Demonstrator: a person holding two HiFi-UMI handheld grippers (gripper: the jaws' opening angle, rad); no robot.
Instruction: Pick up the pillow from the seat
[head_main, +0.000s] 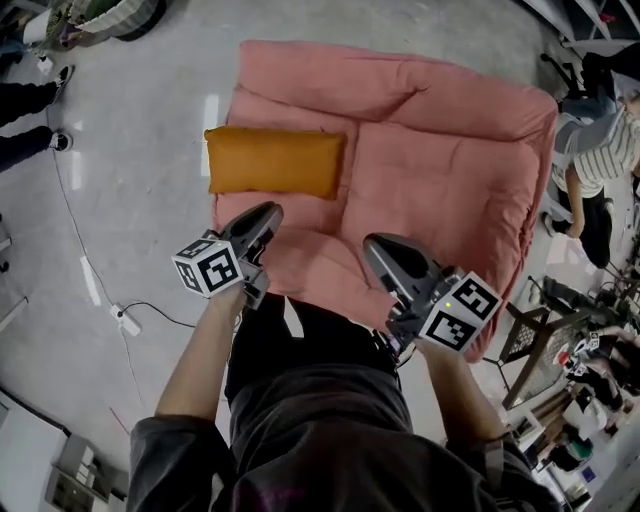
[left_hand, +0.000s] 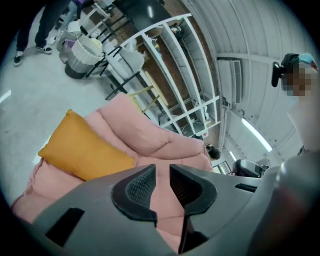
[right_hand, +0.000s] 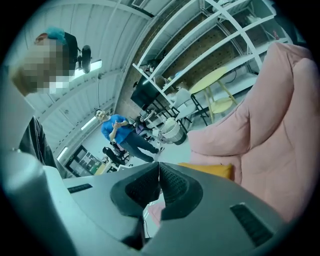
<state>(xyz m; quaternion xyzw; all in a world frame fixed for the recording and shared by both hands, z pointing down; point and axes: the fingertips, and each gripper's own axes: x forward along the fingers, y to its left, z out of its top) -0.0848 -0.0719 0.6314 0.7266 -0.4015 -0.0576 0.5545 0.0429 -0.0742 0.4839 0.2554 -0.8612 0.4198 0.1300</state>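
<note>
An orange pillow (head_main: 274, 162) lies flat on the left part of a big pink cushioned seat (head_main: 450, 150). In the left gripper view the pillow (left_hand: 80, 147) sits to the left, ahead of the jaws. My left gripper (head_main: 270, 215) hovers just short of the pillow's near edge; its jaws stand a little apart with nothing between them (left_hand: 162, 182). My right gripper (head_main: 375, 248) hangs over the seat's front edge, jaws pressed together and empty (right_hand: 159, 181). A strip of the pillow (right_hand: 212, 170) shows beyond them.
The seat rests on a grey floor (head_main: 140, 230) with a white cable and plug (head_main: 125, 318) at the left. White shelving (left_hand: 170, 70) stands behind the seat. People stand at the right (head_main: 595, 160) and in the background (right_hand: 117, 132). A metal chair (head_main: 530, 340) is near my right.
</note>
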